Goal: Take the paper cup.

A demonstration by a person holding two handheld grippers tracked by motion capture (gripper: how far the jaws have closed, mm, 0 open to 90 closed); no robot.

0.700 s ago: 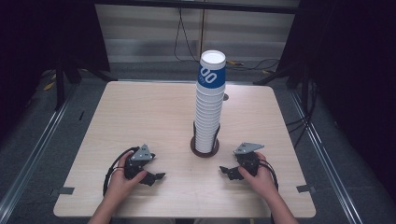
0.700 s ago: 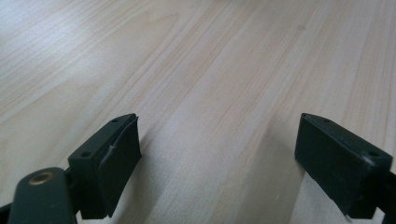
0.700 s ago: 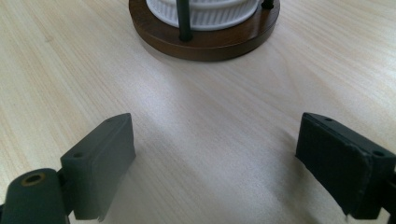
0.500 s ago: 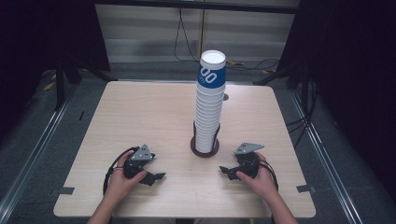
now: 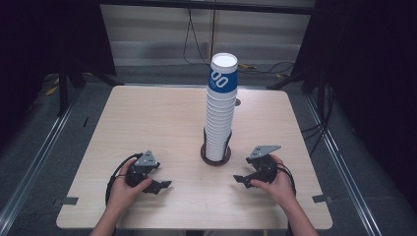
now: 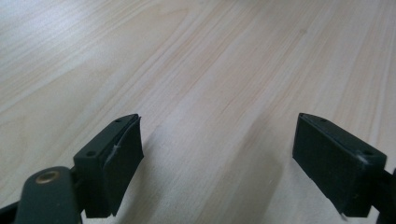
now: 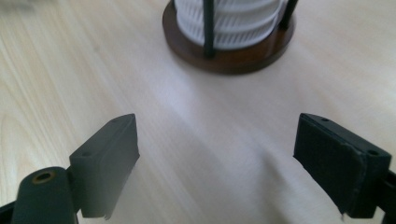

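Observation:
A tall stack of white paper cups (image 5: 221, 113), the top one with a blue band, stands upside down in a round dark holder (image 5: 215, 155) with thin black posts at the table's middle. My left gripper (image 5: 158, 186) rests on the table at the front left, open, with bare wood between its jaws (image 6: 217, 158). Front right of the holder lies my right gripper (image 5: 242, 180), also open and holding nothing. In the right gripper view the holder (image 7: 229, 58) and the lowest cups (image 7: 233, 21) lie a short way ahead of the right gripper (image 7: 217, 163).
The light wooden table (image 5: 147, 123) has free surface all around the stack. Bits of grey tape (image 5: 66, 201) sit at its front corners. A small hole (image 5: 238, 102) is behind the stack. Cables (image 5: 196, 44) run over the floor beyond the far edge.

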